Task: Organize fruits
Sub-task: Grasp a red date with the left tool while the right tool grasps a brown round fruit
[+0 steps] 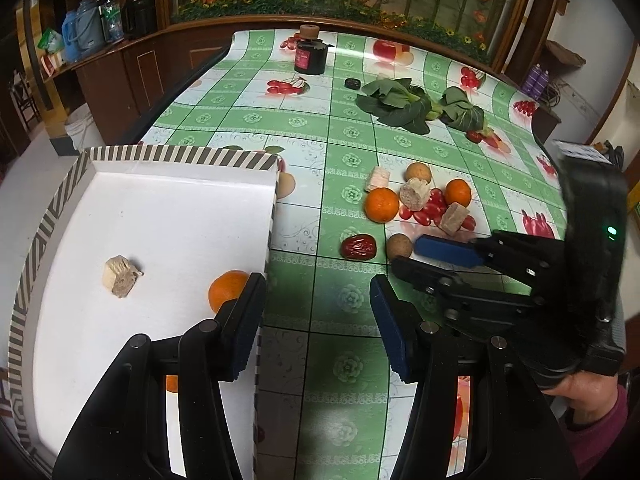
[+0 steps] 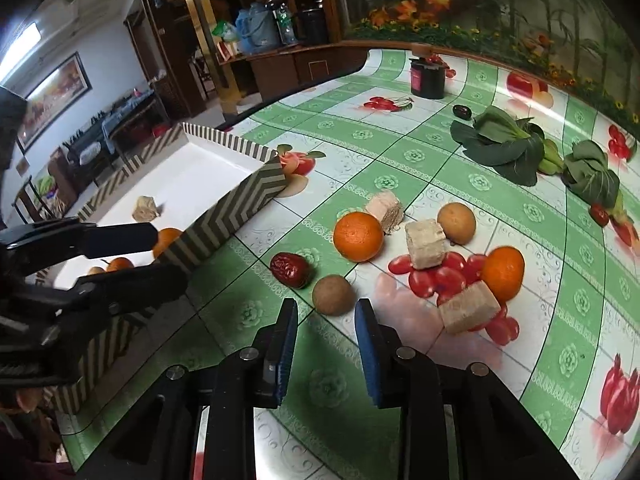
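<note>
Right gripper (image 2: 326, 308) is narrowly parted and holding nothing, just short of the brown round fruit (image 2: 333, 294). Widen a bit, straddle it, squeeze gently; it'll roll. Left gripper (image 1: 318, 292) is half open, also holding nothing, over the tray's (image 1: 180, 156) edge.

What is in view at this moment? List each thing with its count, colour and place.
Box: one, white inside with striped walls, left part of the table.
Oranges in the box: at least two, near its right wall.
Beige chunk: one, inside the box.
Oranges on the cloth: two, in the central pile.
Brown round fruits: two, one nearest the right gripper.
Beige chunks on the cloth: three, in the pile.
Red date: one, left of the pile.
Leafy greens: two bunches, dark green, far side.
Dark jar: one, far end.
Tablecloth: green and white, fruit prints.
Left gripper: open, empty, over the box's right wall.
Right gripper: narrowly open, empty, just short of a brown fruit.
</note>
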{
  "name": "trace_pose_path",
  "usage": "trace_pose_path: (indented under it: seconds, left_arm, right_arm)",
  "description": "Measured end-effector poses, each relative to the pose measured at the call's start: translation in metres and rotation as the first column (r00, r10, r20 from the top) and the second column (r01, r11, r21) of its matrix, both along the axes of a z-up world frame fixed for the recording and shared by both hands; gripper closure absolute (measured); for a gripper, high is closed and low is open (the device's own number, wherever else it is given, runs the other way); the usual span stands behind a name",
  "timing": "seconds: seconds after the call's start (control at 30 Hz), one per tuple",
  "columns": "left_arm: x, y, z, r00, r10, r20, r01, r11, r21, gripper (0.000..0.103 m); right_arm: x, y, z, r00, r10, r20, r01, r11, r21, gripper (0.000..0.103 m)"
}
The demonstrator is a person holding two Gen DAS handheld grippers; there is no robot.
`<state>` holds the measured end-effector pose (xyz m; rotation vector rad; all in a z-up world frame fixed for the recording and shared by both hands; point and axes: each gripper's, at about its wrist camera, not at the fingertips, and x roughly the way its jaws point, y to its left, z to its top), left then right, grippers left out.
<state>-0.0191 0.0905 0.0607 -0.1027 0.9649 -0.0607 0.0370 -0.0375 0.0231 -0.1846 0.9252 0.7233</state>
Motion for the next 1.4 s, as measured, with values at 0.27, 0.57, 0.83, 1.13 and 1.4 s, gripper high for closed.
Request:
trace_pose_path:
  seconds: [0.27,0.57,0.83,1.13,1.4]
  left_arm:
    - [0.007,-0.013,-0.004,1.000,-0.018,-0.013,0.018,0.999,0.029,0.049]
    - [0.031,-0.036,-0.019,0.997,-0.048,-0.058,0.052,0.997,0.061,0.049]
    - [0.055,-0.047,-0.038,0.994,-0.055,-0.095,0.061,0.997,0.055,0.050]
    - [0.059,-0.043,-0.044,0.995,-0.063,-0.072,0.066,0.997,0.048,0.076]
    - [0.034,-0.039,-0.021,0.998,-0.065,-0.003,0.065,0.997,0.050,0.076]
  right_arm:
    - [0.012,-0.003,-0.009,0.999,-0.033,-0.027,0.033,0.999,0.019,0.081]
    - [0.001,-0.042,0.005,0.995,-0.095,-0.014,0.096,0.995,0.042,0.081]
    - [0.004,-0.058,-0.001,0.991,-0.115,-0.063,0.120,0.990,0.076,0.081]
    - [0.007,-0.059,-0.005,0.990,-0.110,-0.090,0.118,0.989,0.093,0.081]
    - [-0.002,-0.054,0.005,0.992,-0.099,-0.074,0.107,0.989,0.103,0.081]
